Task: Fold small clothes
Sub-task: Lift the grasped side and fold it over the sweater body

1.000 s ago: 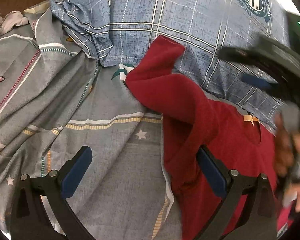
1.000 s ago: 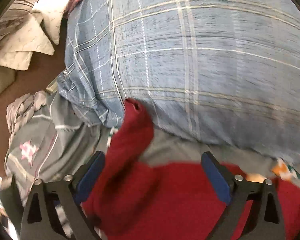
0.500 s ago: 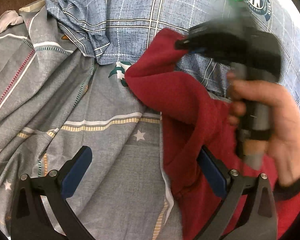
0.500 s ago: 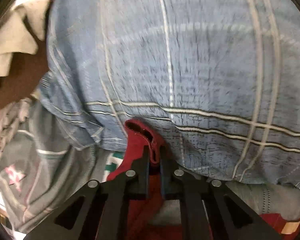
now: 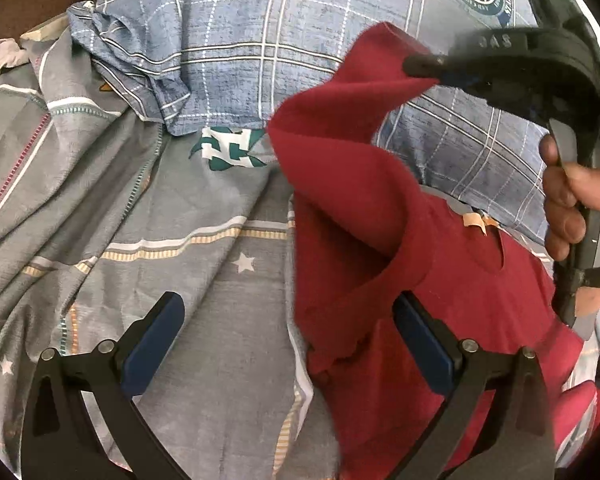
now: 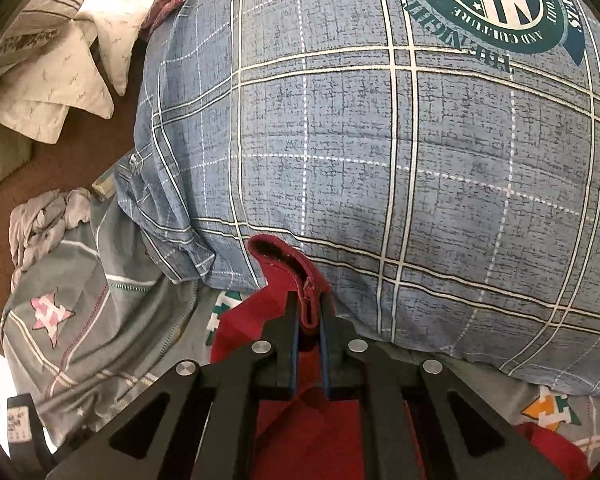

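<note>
1. Gripping the cuff end of the sleeve point(image 6: 300, 276) of the red shirt point(image 5: 440, 320), the right gripper point(image 6: 310, 320) is clamped tight on the fabric, both pads pinching the hem and the sleeve opening poking out just past the tips.
2. Sitting low over the bed, the left gripper point(image 5: 288, 344) is standing wide apart and holding nothing, though its right finger point(image 5: 420, 344) is lying over the shirt's body near the armpit fold.
3. Looks to me like the sleeve-fold step is just getting going: the shirt is lying on the grey patterned bedsheet point(image 5: 180, 240) with its collar point(image 5: 484, 240) toward the pillow, and the sleeve is being held up off the sheet.
4. Next move, I'm guessing, is carrying that sleeve across onto the chest, with the left one pinning the body so it isn't dragging along.
5. Crowding things right behind is the blue plaid pillow point(image 6: 380, 140) with a round crest point(image 6: 492, 0); the cuff is right against it, so the sleeve could snag there.
6. Further off, loose grey cloth point(image 6: 48, 216) and some cream pillows point(image 6: 56, 88) are lying on a brown surface, well out of the way.
</note>
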Tool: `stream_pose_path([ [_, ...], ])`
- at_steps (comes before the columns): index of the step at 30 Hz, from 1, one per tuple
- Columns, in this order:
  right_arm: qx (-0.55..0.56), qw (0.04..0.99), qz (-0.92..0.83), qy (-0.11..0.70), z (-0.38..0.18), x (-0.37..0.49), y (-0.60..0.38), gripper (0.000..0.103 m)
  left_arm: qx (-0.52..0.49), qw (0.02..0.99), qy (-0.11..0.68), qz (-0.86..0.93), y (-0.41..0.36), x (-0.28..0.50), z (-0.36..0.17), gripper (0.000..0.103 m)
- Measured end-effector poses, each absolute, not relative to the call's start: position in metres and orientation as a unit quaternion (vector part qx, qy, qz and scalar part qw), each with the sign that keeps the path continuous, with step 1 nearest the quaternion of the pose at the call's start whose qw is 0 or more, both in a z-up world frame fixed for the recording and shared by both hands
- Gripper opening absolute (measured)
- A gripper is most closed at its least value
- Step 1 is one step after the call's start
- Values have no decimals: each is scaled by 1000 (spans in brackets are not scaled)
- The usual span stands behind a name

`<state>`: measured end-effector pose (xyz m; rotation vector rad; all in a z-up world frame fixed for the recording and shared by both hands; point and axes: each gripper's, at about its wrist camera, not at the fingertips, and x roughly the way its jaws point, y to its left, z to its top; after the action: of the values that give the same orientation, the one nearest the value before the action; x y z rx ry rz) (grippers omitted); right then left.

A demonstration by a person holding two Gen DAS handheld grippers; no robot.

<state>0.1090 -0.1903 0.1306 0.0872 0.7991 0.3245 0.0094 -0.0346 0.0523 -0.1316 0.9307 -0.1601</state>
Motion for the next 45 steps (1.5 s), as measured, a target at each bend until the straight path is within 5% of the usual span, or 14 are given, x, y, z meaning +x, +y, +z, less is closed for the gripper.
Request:
stream_pose_path([
  [18,64,908,163,381,143,92,-198,7,-46,884,465,-24,-29,23,34,103],
  [33,102,932,147,314,215,1,-287,7,-50,886,460,18,-14,18,39,103],
  [45,272,859,46,431,117,-71,-419,7,-46,891,450,-44,-28,-2,54,103],
])
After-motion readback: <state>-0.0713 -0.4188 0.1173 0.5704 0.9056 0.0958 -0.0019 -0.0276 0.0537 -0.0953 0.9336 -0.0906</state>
